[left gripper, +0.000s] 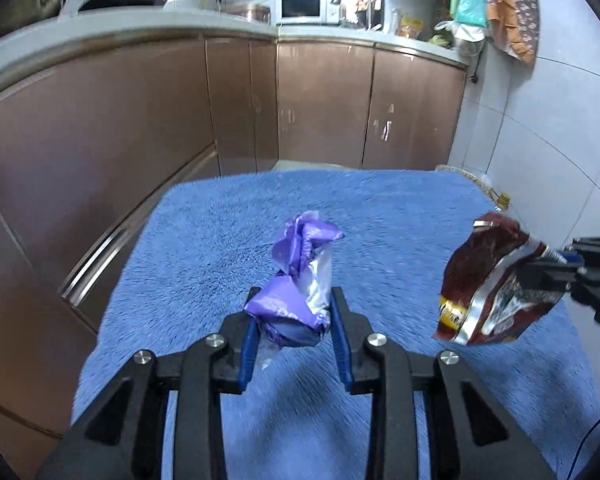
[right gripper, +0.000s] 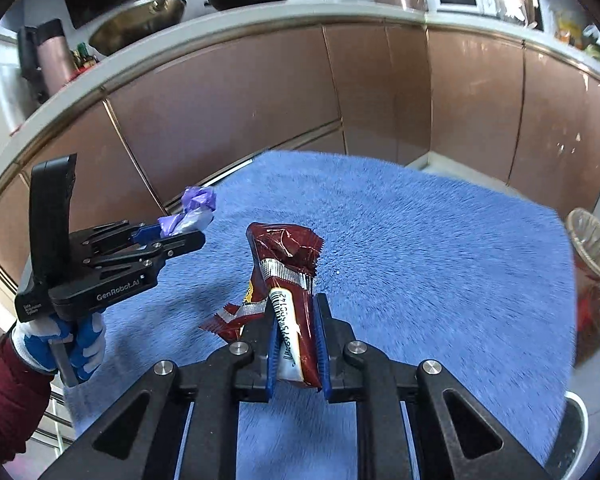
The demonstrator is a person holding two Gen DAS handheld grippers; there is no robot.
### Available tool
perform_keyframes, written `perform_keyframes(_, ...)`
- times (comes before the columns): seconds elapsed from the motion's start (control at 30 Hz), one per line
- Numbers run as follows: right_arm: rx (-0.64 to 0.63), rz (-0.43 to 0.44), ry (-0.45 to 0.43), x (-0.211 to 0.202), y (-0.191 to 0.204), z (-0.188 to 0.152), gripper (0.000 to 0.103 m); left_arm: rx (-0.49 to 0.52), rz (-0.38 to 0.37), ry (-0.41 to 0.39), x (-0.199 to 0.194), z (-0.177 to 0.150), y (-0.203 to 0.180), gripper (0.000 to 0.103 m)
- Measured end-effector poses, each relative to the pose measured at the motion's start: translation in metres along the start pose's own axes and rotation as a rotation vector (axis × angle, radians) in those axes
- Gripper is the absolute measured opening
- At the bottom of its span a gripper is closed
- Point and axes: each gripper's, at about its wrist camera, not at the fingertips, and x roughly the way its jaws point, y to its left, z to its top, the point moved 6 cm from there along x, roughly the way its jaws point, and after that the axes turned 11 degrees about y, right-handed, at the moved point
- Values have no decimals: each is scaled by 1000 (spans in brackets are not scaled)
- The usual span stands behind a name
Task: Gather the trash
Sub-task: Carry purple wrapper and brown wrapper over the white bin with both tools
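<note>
The left gripper clamps the crumpled purple wrapper between its pads, and the right gripper pinches the red snack wrapper. Both hang clear above the blue mat, probably ready for carrying to the lined bin off the right gripper's right.

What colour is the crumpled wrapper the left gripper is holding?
Purple, with a silvery-white inside. The crumpled wrapper shows best in the left wrist view, pinched in the left gripper.
</note>
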Motion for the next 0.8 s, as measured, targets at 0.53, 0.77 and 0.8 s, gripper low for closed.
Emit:
perform_keyframes(0.53, 12, -151, -205, -135, 25, -61, 15, 126, 83, -217, -142, -24, -87, 30)
perform_keyframes(0.77, 90, -228, -272, -181, 8, -80, 15, 197, 78, -275, -168, -20, -127, 30)
perform_keyframes(0.8, 97, -236, -280, -186, 7, -82, 15, 204, 75, -280, -170, -19, -132, 30)
